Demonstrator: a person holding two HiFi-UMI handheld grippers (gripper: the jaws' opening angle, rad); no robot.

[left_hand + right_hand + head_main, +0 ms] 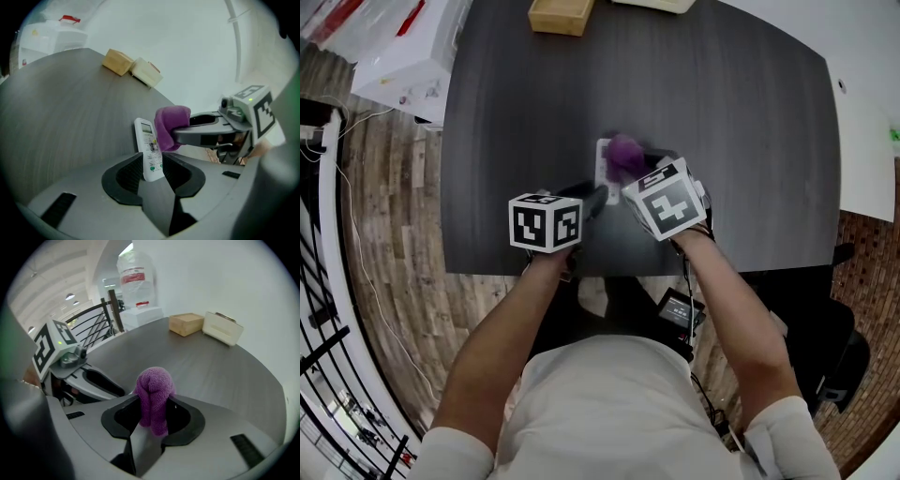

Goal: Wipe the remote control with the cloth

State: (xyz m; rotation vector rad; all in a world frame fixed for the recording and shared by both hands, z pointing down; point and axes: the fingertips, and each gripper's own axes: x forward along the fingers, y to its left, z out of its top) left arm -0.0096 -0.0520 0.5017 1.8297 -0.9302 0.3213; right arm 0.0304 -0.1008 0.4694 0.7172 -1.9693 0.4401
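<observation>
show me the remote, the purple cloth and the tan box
remote control [150, 152], left gripper view, middle of its keypad
purple cloth [153, 392], right gripper view, its folded front
tan box [186, 319], right gripper view, its top face

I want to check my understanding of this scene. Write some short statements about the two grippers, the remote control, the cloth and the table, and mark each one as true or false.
1. The left gripper has its jaws shut on the remote control. True.
2. The cloth in the right gripper is green. False: it is purple.
3. The remote control is black. False: it is white, with a small screen at its far end.
4. The right gripper has its jaws shut on the cloth. True.
5. Nothing else stands on the table. False: a tan box and a cream box stand side by side at its far edge.
</observation>
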